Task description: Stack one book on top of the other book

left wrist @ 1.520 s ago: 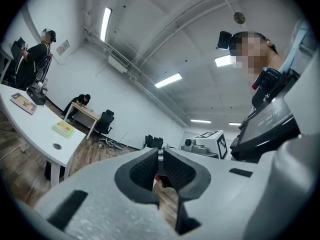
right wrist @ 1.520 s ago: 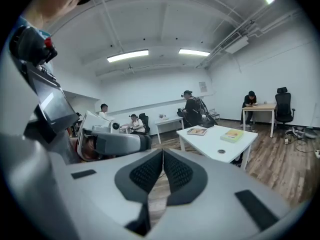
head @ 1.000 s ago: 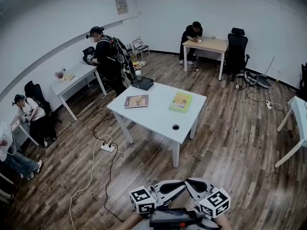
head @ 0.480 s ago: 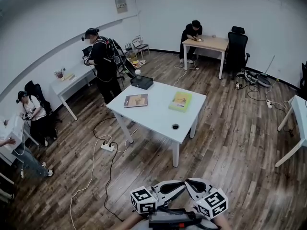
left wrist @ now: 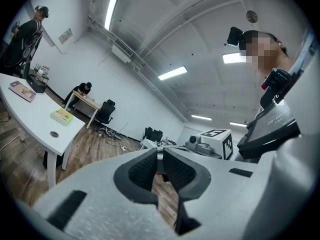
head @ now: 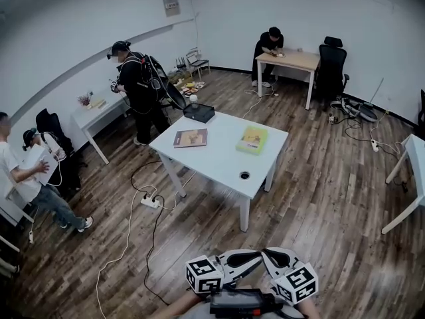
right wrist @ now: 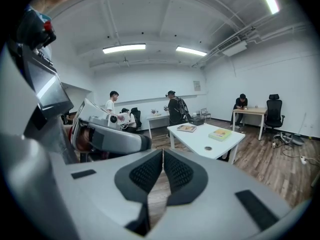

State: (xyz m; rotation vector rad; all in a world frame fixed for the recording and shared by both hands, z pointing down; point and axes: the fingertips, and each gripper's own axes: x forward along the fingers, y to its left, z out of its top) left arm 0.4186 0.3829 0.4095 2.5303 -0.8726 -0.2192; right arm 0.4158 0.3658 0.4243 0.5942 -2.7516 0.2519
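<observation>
Step in hand: pre-approach, nothing picked yet. Both books lie flat on the white table [head: 219, 168], well apart: brown book [head: 190, 138] by the left edge, green book [head: 252, 140] toward the far right edge, with a black box [head: 198, 113] at the far corner behind the brown one. The person stands well back from the table with both grippers held low and close to the body, tips near each other. Left gripper [left wrist: 159, 156]: jaws all but closed, only a sliver between the pads, nothing in it. Right gripper [right wrist: 163, 156]: jaws pressed together, empty. Judgement: stacking is at zero progress. The next move calls for closing in on the table, stepping clear of the power strip [head: 149, 203] and its cables on the floor, then spreading one gripper's jaws. Since the books lie flat, a jaw likely has to get under a cover at an edge; either book sits close enough to a table edge to make that workable. After that come the lift, the carry across and setting it squarely on the other book.
</observation>
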